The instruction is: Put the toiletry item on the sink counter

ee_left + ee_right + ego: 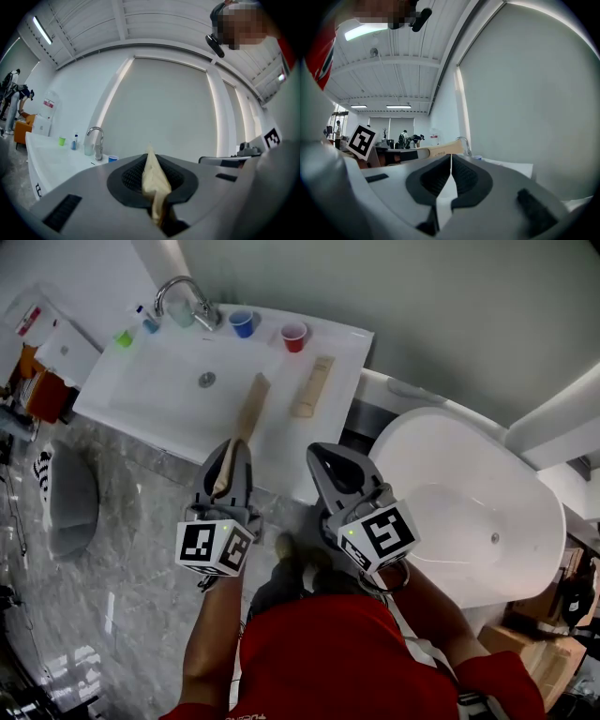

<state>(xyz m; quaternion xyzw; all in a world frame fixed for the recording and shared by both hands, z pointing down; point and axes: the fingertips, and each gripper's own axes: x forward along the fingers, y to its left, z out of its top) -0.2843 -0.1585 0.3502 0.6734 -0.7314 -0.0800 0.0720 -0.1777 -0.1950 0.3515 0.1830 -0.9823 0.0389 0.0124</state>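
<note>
Pointing level, the left gripper is held at the sink surface's near edge; a beige tube is pinched between its fingers, jutting over the surface; the right gripper's fingers are closed, empty.

Overhead head camera; level gripper cameras; common sink counter
</note>
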